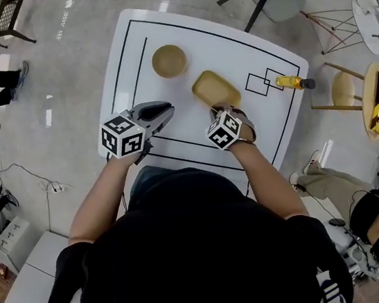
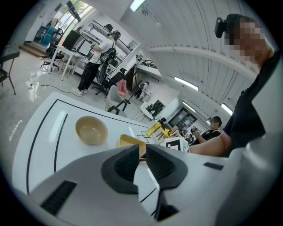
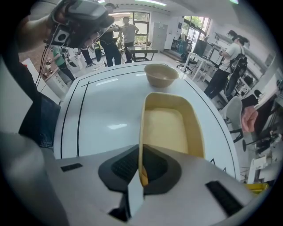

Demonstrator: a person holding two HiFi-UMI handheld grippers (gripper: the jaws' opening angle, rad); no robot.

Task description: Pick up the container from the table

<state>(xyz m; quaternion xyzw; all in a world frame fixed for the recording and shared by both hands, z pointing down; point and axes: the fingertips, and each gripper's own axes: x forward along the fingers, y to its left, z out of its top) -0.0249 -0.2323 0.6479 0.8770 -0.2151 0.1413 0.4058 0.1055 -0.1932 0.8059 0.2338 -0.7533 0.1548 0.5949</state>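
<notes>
Right claw [image 3: 141,165], pointing steeply down, clenched on the near rim of the yellow oblong container [image 3: 170,128]; the thin wall stands edge-on between my pads. Container sits flat on the white desk [image 1: 246,55], mid-desk, not yet lifted

Left claw [image 2: 141,154] waits beside it, jaws a sliver apart, nothing between them

Step, as I judge it: grasp made, lift due. Next move wants a straight rise with the grip kept firm, since a one-sided rim hold may let the far end sag

Beyond: tan bowl [image 1: 169,60], then a yellow bottle [image 1: 292,82] near the desk's far right edge

Writing: none legible; only the square markers on my claws' cubes and black outlines on the desk
</notes>
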